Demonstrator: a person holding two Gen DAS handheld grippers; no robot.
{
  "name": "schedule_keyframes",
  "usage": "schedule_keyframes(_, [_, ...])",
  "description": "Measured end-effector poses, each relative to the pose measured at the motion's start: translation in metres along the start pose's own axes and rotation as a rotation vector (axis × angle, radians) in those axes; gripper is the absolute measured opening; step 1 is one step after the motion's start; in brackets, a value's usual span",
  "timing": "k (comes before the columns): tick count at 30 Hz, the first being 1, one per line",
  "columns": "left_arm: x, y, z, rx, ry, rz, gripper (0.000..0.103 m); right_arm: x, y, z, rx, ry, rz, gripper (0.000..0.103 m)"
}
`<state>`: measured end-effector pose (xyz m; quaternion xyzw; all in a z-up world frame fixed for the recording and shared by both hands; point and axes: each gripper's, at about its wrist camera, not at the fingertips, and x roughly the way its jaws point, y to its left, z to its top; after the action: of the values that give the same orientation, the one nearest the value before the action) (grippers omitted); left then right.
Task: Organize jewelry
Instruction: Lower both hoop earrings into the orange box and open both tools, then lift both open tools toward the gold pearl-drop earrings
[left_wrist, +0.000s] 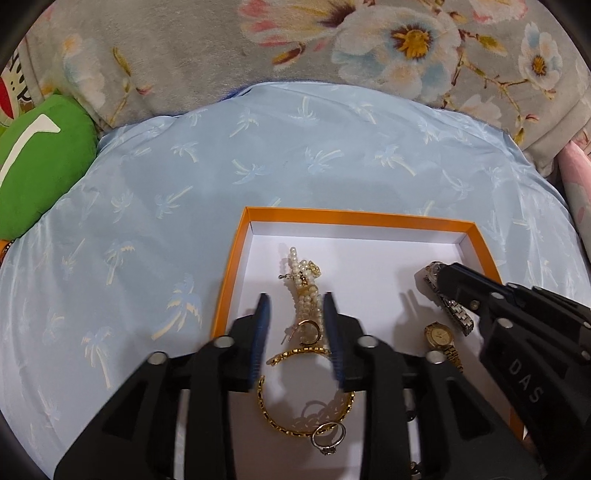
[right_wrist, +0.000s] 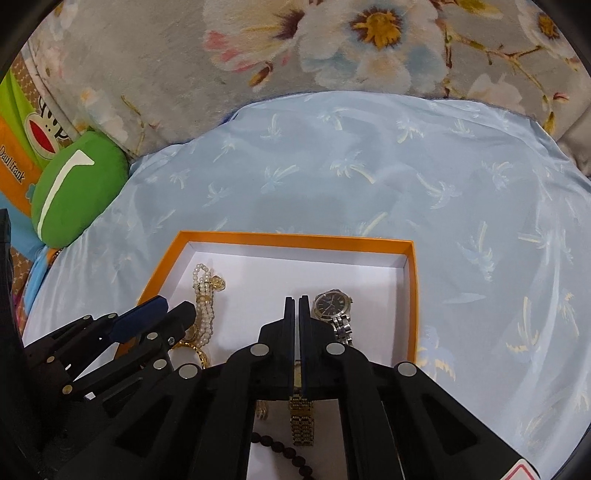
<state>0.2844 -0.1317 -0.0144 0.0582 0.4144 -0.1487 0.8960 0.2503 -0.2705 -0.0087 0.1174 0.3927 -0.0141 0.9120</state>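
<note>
My left gripper (left_wrist: 297, 325) is open, nothing held, fingers (left_wrist: 263, 332) spread over the tray's left half. The pearl bracelet (left_wrist: 304, 288) lies between the two fingers, running away from me, not touching either as far as I can see. A small gold hoop (left_wrist: 308, 329) sits at its near end, a gold chain piece (left_wrist: 295, 354) just below that. Closer to me, under the gripper body, a gold bangle (left_wrist: 273, 413) with a silver ring (left_wrist: 328, 435) lying on its near edge.

My right gripper (right_wrist: 297, 306) is closed, pads pressed together at the tips, nothing between them there. The gold watch (right_wrist: 301, 413) lies directly underneath; its case shows in the slit further back between the fingers. Can't tell whether it's pinched or just lying below. The silver watch (right_wrist: 334, 308) with dark dial is just beside the right finger tip, strap running back under it. Dark beads (right_wrist: 280, 448) sit near the gold strap, closest to me.

Everything is inside the orange tray (right_wrist: 295, 240) with white floor. Tray rests on a blue palm-print cloth (right_wrist: 369, 166). Green plush (right_wrist: 74, 192) off to the left, floral blanket (right_wrist: 166, 74) behind.
</note>
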Motion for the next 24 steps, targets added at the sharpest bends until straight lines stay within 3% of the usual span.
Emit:
schedule_keyframes(7, [-0.033, 0.009, -0.007, -0.018, -0.038, -0.01, 0.043, -0.051, -0.011, -0.019, 0.008, -0.053, -0.016, 0.005])
schedule_keyframes(13, [-0.082, 0.019, -0.04, -0.007, -0.057, -0.014, 0.043, -0.113, -0.02, -0.067, 0.015, -0.073, -0.032, 0.007])
schedule_keyframes(19, [-0.117, 0.031, -0.09, -0.025, -0.026, -0.034, 0.043, -0.145, -0.02, -0.139, 0.0, -0.008, -0.054, 0.014])
schedule_keyframes(22, [-0.125, 0.03, -0.114, -0.02, -0.001, -0.044, 0.043, -0.146, -0.016, -0.167, -0.008, 0.033, -0.047, 0.015])
schedule_keyframes(24, [-0.127, 0.029, -0.129, -0.018, 0.023, -0.053, 0.043, -0.144, -0.013, -0.182, -0.018, 0.051, -0.049, 0.022])
